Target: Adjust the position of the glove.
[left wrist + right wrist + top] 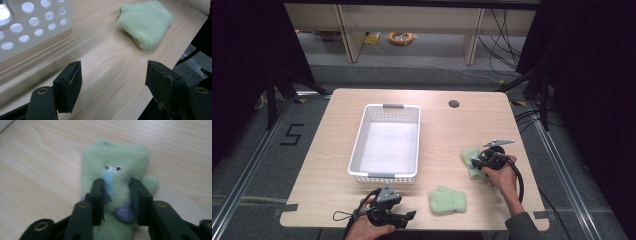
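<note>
Right fingers (116, 195) are pinched around a green mitten (116, 162); left fingers (113, 82) are held open and empty, a second mitten (146, 21) ahead, basket (32, 27) beside.

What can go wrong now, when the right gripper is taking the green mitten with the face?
1. The right gripper pinches only a fold of the face mitten in its middle, so the fuzzy fabric may slip out on lifting.
2. This mitten lies near the table edge at the right, so a dropped one might fall off.
3. The plain mitten lies close to the front edge, where a forearm could push it off.
</note>
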`<state>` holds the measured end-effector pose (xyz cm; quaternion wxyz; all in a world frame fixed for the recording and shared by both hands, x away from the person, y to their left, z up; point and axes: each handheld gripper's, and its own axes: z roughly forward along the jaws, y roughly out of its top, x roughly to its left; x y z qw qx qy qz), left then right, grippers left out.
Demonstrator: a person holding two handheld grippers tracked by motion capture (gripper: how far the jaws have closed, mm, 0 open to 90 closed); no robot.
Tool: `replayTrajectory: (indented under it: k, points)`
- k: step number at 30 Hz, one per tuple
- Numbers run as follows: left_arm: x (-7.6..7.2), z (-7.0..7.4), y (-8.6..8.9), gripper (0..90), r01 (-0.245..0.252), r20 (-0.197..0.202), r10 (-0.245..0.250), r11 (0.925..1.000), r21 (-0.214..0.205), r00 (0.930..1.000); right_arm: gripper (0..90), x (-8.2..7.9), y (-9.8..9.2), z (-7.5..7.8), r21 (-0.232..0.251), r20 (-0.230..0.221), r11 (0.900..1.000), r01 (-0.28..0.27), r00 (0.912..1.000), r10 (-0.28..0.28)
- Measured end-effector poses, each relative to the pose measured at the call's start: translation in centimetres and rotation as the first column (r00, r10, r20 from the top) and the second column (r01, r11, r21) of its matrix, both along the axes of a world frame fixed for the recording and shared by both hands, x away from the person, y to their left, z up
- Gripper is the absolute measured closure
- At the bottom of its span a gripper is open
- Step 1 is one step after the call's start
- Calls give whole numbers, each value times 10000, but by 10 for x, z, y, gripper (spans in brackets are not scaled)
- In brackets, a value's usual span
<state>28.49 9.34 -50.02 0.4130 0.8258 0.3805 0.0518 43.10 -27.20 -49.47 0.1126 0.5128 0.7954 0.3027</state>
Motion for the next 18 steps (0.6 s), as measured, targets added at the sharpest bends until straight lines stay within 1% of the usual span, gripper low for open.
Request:
replayTrajectory:
  k: [2, 3, 4, 5, 7, 10, 11, 14, 15, 16, 17, 18]
  points:
    - [0, -1, -1, 288, -117, -15, 117, 9999, -98, 9999, 743, 1, 0, -1, 33, 66, 9999, -122, 9999, 122]
    - [0, -1, 0, 289, -137, -112, 136, 9999, -67, 9998, 781, 3, -2, -4, -46, 552, 9986, -518, 9971, 520]
    - [0, -1, 0, 290, -137, -112, 136, 9999, -67, 9998, 781, 3, -2, -4, -46, 552, 9986, -518, 9971, 520]
    - [1, 0, 1, 290, -22, -26, 22, 10000, 5, 10000, 800, 4, -4, -3, -88, 518, 9969, -778, 9956, 781]
    - [1, 0, 1, 291, -63, -52, 62, 10000, -37, 10000, 813, 4, -4, -3, 80, 598, 9949, -1010, 9932, 1004]
    - [1, -1, 1, 292, -147, -41, 146, 9998, -143, 9999, 820, 3, -4, -1, 57, 594, 9945, -1045, 9928, 1040]
    - [2, -1, 2, 292, -130, -79, 129, 9999, -82, 9999, 822, 1, -4, 2, 8, 772, 9950, -998, 9920, 995]
    - [2, 0, 3, 292, -62, -74, 61, 10000, -68, 10000, 824, -1, -4, 5, 147, 879, 9961, -867, 9925, 851]
    - [2, 0, 2, 291, -267, -84, 265, 9994, -232, 9996, 824, -4, -6, 8, 173, 931, 9942, -1065, 9902, 1044]
    - [2, 0, 2, 291, -267, -84, 265, 9994, -232, 9996, 824, -4, -6, 8, 173, 931, 9942, -1065, 9902, 1044]
    - [3, 0, 3, 291, -240, 9, 241, 9996, -159, 9997, 825, -6, -5, 11, 87, 1008, 9934, -1147, 9884, 1133]
    - [3, 0, 4, 290, -157, -5, 157, 9998, -103, 9999, 825, -8, -5, 16, 103, 1239, 9920, -1260, 9845, 1238]
